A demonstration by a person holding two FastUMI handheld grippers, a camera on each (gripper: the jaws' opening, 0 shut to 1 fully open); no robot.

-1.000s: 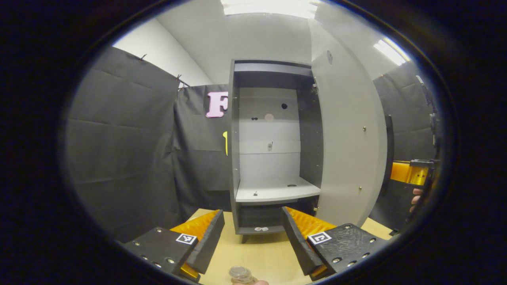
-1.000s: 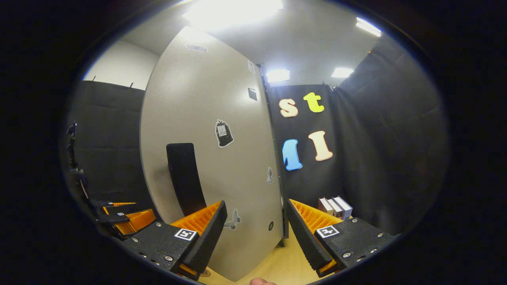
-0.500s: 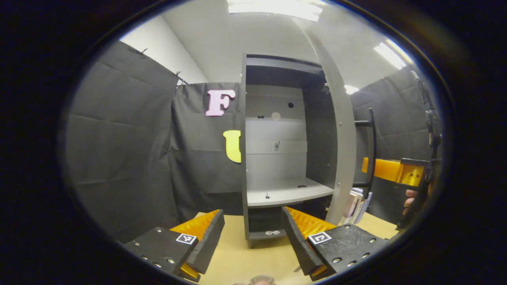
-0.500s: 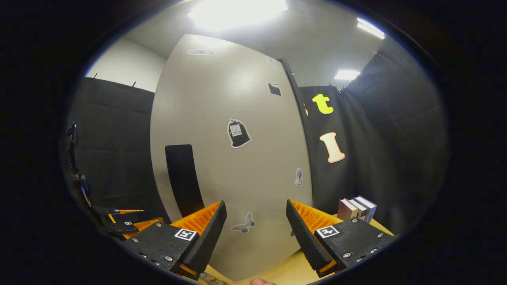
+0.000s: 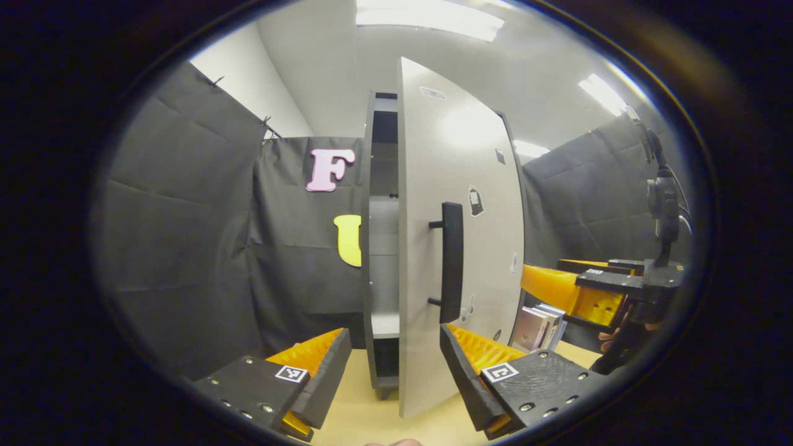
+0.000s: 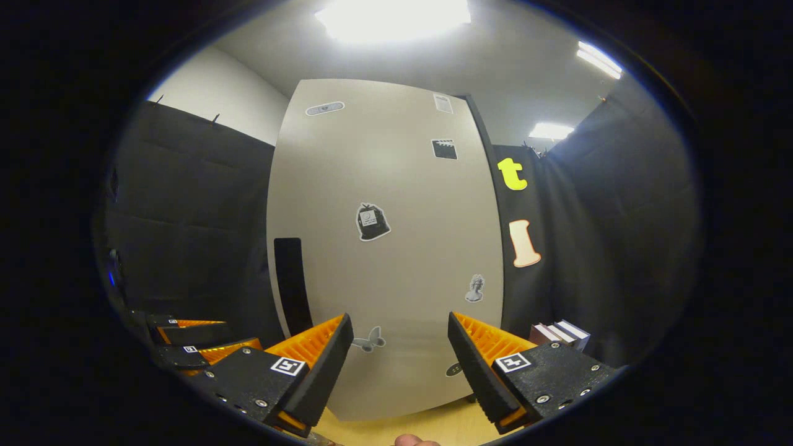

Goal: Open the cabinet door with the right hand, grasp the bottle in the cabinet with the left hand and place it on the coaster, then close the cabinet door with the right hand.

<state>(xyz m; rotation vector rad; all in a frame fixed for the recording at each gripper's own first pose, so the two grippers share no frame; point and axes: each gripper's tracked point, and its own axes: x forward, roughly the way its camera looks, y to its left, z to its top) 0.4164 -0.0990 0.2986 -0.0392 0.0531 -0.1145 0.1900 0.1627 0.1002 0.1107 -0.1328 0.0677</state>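
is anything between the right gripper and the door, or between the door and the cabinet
Nothing visible. The right gripper is open and faces the door with clear space ahead. In the left gripper view the door is still ajar from the cabinet, and the gap shows only a bare shelf.

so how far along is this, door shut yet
Nearly. Done, as far as shows: what shows of the cabinet shelf is bare. In hand: the cabinet door stands partly open, the right gripper open before it. Left: closing the gap. The left gripper is open and holds nothing.
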